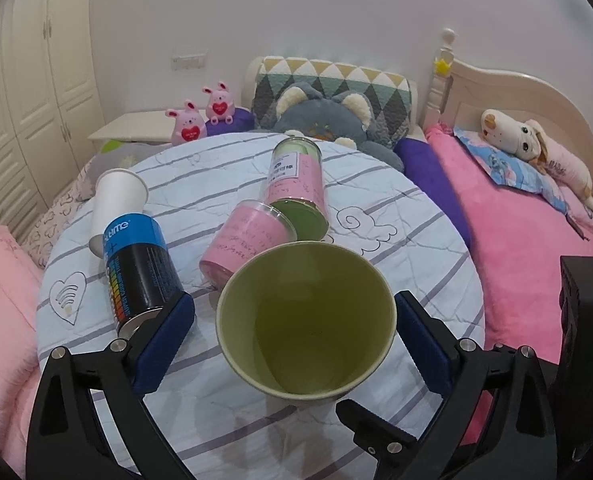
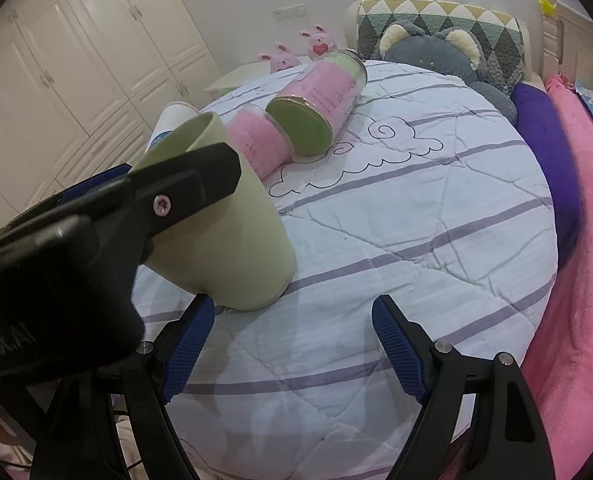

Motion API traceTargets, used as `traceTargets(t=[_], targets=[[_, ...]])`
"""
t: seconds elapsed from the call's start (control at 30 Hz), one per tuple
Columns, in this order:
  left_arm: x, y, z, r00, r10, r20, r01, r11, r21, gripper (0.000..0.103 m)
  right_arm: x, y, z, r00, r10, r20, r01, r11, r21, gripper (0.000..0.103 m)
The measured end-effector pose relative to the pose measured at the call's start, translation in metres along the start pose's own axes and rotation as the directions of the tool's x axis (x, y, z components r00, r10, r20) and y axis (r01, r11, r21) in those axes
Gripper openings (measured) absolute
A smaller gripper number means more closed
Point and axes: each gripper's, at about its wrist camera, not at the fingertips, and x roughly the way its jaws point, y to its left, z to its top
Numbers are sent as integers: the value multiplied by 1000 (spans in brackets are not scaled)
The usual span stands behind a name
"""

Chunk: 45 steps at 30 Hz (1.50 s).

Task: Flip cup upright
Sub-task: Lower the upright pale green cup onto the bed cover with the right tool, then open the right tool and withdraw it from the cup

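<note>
**Two grippers, one green cup nearly righted on the round table**

Both pairs of jaws stand spread. The left gripper (image 1: 294,334) brackets the green cup (image 1: 306,320) with its blue pads either side of the rim, but a gap shows at each pad, so it seems to have let go, or barely touches; the fisheye makes this hard to settle. The cup rests base-down on the quilted table (image 2: 416,220), mouth up and leaning a little, which suggests the flip is all but done. The right gripper (image 2: 292,344) waits empty just beside the cup's base, likely to steady it. A blue-black can (image 1: 140,264), a white cup (image 1: 116,204) and two pink jars (image 1: 296,188) lie toppled behind.
</note>
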Motion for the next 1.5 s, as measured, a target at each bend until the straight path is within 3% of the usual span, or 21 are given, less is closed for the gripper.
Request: traceTargets(t=[0.47, 1.03, 1.2, 1.37, 1.5], targets=[[-20, 11, -7, 1000, -9, 30, 9, 1000, 0, 103, -12, 20, 2, 999, -11, 30, 12, 1000, -24, 82], [-70, 47, -17, 991, 18, 133, -18, 1000, 3, 103, -41, 47, -4, 994, -69, 87, 73, 996, -45, 82], [-80, 57, -24, 984, 47, 172, -51, 998, 23, 103, -50, 60, -6, 987, -101, 125, 109, 993, -55, 82], [-92, 67, -34, 966, 89, 241, -105, 993, 56, 103, -55, 70, -14, 974, -150, 169, 160, 986, -47, 82], [-90, 80, -36, 973, 63, 220, -76, 996, 47, 103, -59, 72, -23, 965, -142, 219, 146, 989, -5, 82]])
